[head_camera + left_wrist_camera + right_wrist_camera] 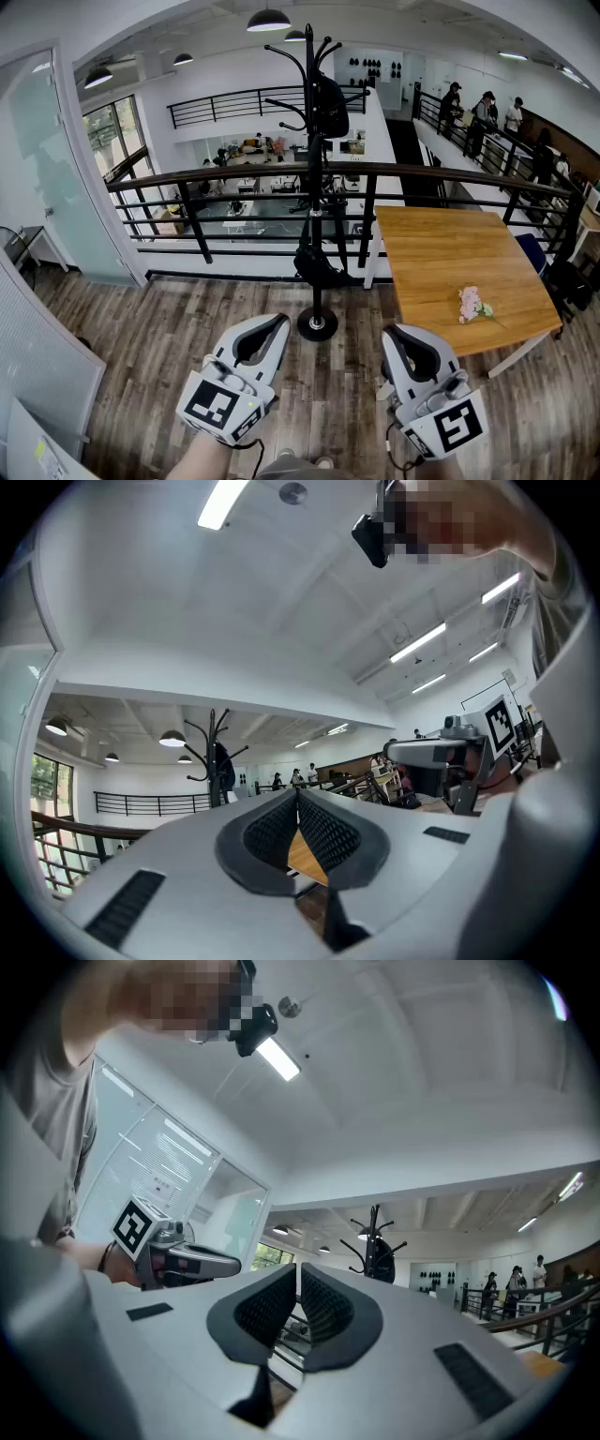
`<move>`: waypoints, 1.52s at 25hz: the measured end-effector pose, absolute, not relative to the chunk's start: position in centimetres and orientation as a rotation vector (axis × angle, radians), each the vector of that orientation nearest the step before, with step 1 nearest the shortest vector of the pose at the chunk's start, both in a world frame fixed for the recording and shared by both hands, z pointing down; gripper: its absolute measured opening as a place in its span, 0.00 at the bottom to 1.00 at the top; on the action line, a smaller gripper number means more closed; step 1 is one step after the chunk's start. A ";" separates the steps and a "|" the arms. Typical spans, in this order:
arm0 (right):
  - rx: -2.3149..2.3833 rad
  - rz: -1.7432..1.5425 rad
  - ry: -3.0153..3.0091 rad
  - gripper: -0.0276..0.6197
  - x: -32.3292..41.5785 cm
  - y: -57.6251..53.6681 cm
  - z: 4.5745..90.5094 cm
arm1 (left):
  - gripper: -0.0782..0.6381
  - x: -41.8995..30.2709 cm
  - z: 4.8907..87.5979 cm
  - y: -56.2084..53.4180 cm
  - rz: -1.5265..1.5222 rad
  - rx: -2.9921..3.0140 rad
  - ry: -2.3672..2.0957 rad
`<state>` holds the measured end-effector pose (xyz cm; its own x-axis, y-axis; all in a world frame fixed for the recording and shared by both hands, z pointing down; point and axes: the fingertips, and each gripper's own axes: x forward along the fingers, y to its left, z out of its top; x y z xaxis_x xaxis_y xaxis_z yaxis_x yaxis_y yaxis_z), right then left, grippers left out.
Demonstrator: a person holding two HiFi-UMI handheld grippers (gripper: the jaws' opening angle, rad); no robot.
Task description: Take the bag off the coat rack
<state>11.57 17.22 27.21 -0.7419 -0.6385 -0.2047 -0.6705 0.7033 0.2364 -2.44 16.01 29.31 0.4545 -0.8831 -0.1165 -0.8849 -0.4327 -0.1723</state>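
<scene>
A black coat rack (pixel 310 141) stands by the railing, ahead of both grippers. A black bag (pixel 330 105) hangs from its upper hooks, and a second dark bag (pixel 319 264) hangs low on the pole. My left gripper (pixel 280 322) and right gripper (pixel 391 334) are held low over the wood floor, short of the rack's round base (pixel 317 323), both shut with nothing between the jaws. In the left gripper view the jaws (pixel 298 795) are together, with the rack (pixel 213 752) far off. In the right gripper view the gripper (pixel 298 1270) is shut too, and the rack and bag (pixel 381 1258) are distant.
A wooden table (pixel 441 253) with a small pink flower bunch (pixel 472 305) stands right of the rack. A dark metal railing (pixel 216 178) runs behind the rack, over a lower floor. Several people stand at the far right (pixel 483 108). A glass wall (pixel 47 169) is at left.
</scene>
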 end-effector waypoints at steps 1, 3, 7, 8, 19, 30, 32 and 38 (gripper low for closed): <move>-1.071 0.442 2.797 0.10 11.7 17.2 27.2 | 0.14 -2.3 29.3 16.0 0.014 -2.497 1.539; -1.056 0.413 2.787 0.10 11.8 17.2 27.1 | 0.14 -2.1 29.3 16.0 0.016 -2.498 1.540; -1.055 0.397 2.777 0.10 12.1 16.7 27.4 | 0.14 -1.9 29.3 15.6 0.008 -2.492 1.538; -1.050 0.395 2.779 0.10 12.1 16.6 27.4 | 0.14 -1.8 29.3 15.5 0.006 -2.491 1.537; -1.061 0.288 2.656 0.28 13.9 15.4 26.7 | 0.22 -2.3 28.7 15.0 0.145 -2.453 1.611; -1.121 0.246 2.671 0.41 13.4 12.3 28.0 | 0.43 -3.8 29.7 11.8 0.124 -2.465 1.665; -1.137 0.242 2.689 0.41 13.1 11.0 28.4 | 0.43 -4.1 30.0 10.4 0.124 -2.476 1.666; -1.164 0.236 2.720 0.41 11.6 5.5 29.2 | 0.43 -5.7 30.5 4.9 0.163 -2.505 1.659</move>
<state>11.56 5.46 29.25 -0.6797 -0.6997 -0.2202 -0.7271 0.6822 0.0766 -5.73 4.91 30.46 0.3888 -0.9068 -0.1628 -0.9211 -0.3859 -0.0504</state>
